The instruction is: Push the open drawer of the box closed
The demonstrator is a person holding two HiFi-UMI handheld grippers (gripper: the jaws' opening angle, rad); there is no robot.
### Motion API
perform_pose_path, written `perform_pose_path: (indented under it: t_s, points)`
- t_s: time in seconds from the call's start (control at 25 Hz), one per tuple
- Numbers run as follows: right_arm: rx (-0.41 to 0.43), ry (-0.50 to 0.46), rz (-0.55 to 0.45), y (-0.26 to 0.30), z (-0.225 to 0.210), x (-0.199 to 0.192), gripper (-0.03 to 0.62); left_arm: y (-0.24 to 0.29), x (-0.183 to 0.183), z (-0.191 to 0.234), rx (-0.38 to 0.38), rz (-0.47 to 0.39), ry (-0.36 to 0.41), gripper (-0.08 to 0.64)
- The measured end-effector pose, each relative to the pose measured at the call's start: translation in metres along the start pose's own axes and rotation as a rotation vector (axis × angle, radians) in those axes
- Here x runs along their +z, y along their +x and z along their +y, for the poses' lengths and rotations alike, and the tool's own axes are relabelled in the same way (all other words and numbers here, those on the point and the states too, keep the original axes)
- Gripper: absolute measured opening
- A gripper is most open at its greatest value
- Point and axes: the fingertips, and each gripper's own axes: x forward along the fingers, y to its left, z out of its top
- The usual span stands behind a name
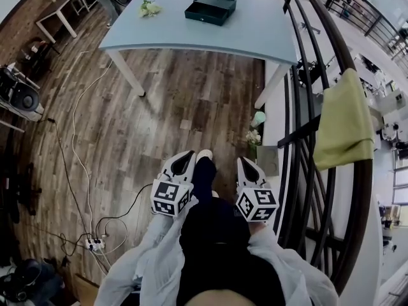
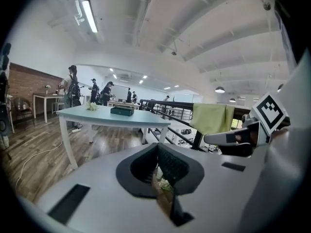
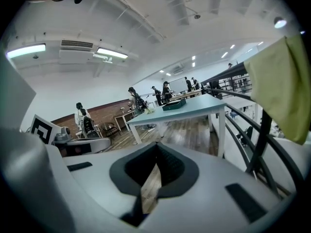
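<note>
Left gripper point(image 1: 180, 164) and right gripper point(image 1: 247, 169) are held side by side close before the person's body. Each has its jaws pressed together with nothing between them. A shoe point(image 1: 204, 153) shows between the two grippers. At 8 o'clock a power strip point(image 1: 95, 242) lies on the wooden floor point(image 1: 191, 107) with cables point(image 1: 75, 171) running from it. At 1 o'clock a small bunch of flowers point(image 1: 254, 136) stands on the floor near a table leg point(image 1: 271, 85). At 3 o'clock a black railing point(image 1: 299, 132) carries a yellow-green cloth point(image 1: 344, 116). Well apart, at 12 o'clock, stands the pale blue table point(image 1: 255, 37). The dark green box point(image 1: 210, 8) sits on it, and its drawer seems drawn out toward the person, though it is too small to be sure. White flowers point(image 1: 150, 8) lie left of the box.
</note>
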Motion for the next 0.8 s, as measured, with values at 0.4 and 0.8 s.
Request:
perform_pose_path:
  t_s: [0.4,0.8]
  points:
    - [-0.029,0.016,0.019,0.015,-0.025,0.006,0.008,0.033,0.0,0.004,-0.003,0.022,-0.005,0.017]
    - [-0.024,0.008,0.024,0.062,-0.058,0.034,0.008,0.092,0.017,0.019,-0.003,0.024,-0.004,0.017]
